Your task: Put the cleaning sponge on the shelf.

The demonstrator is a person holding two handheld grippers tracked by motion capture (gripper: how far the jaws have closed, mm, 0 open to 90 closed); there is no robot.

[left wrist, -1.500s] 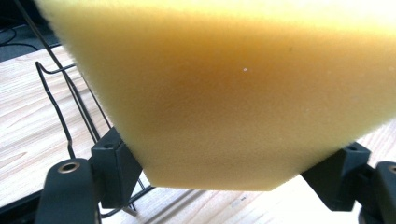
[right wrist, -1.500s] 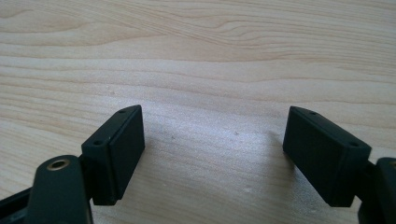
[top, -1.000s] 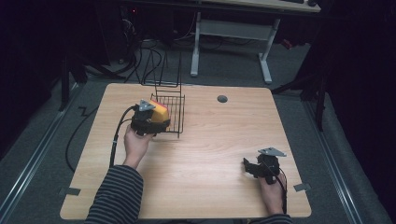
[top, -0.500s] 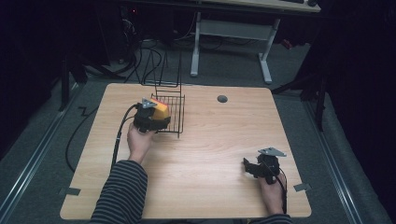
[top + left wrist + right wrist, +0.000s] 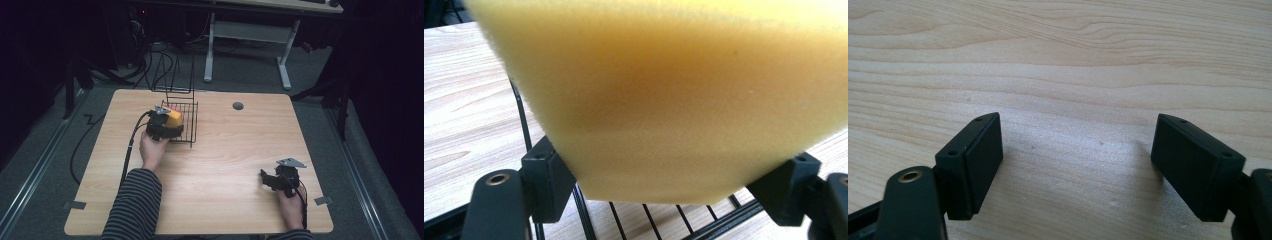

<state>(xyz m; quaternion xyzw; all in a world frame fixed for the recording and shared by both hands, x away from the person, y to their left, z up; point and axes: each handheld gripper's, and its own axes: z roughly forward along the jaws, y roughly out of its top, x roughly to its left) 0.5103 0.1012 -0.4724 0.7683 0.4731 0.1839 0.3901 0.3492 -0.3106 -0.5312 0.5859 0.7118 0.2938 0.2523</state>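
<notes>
Room dim; floor and far furniture nearly black in the high view. Light falls from above onto the table (image 5: 225,150), which reads evenly lit, with short soft shadows. High view is soft and grainy. In the left gripper view the sponge (image 5: 684,95) is close and out of focus. The right gripper view is bright and sharp on the wood grain, with faint jaw shadows.

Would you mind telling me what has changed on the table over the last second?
The left gripper, shut on the yellow sponge throughout, has carried it a little further over the wire rack and slightly down. Nothing was picked up or let go. The right gripper has stayed where it was on the table, its jaws open and empty; the rack has not moved.
</notes>
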